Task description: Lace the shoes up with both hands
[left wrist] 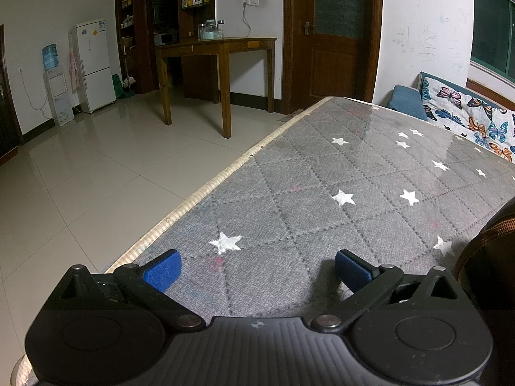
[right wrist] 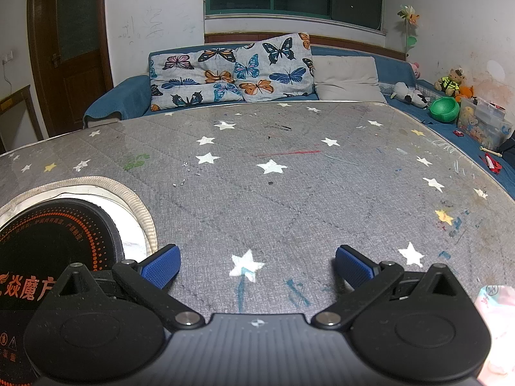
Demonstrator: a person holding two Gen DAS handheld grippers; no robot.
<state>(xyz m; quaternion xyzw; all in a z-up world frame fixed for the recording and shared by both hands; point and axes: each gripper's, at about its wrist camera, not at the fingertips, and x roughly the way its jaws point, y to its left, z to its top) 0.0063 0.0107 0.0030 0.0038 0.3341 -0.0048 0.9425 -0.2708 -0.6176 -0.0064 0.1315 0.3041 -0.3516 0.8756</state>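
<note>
Although the task is to lace up shoes, no whole shoe shows in either view, so this looks like the very start, before any lace has been reached. The left gripper [left wrist: 257, 267] hovers low over the grey star-printed table cover [left wrist: 322, 177], near the table's left edge, its blue pads [left wrist: 162, 270] spread wide with nothing between them. The right gripper [right wrist: 257, 265] sits the same way over the middle of the table's near side, jaws apart and empty, above a white star [right wrist: 246, 265].

At the far right border of the left wrist view a dark rounded thing with brown stitched trim [left wrist: 486, 257] rests on the cover; it may be the shoe or a bag, and I cannot tell which. If it is the shoe, it lies just to the right of the left gripper, but so little shows that neither its long axis nor the way its toe points can be read.

An induction cooker [right wrist: 54, 238] sits in a round cut-out at the left of the right wrist view.

The next move, I judge, calls for turning both grippers toward the shoe, finding the lace ends, and closing one gripper on each.
</note>
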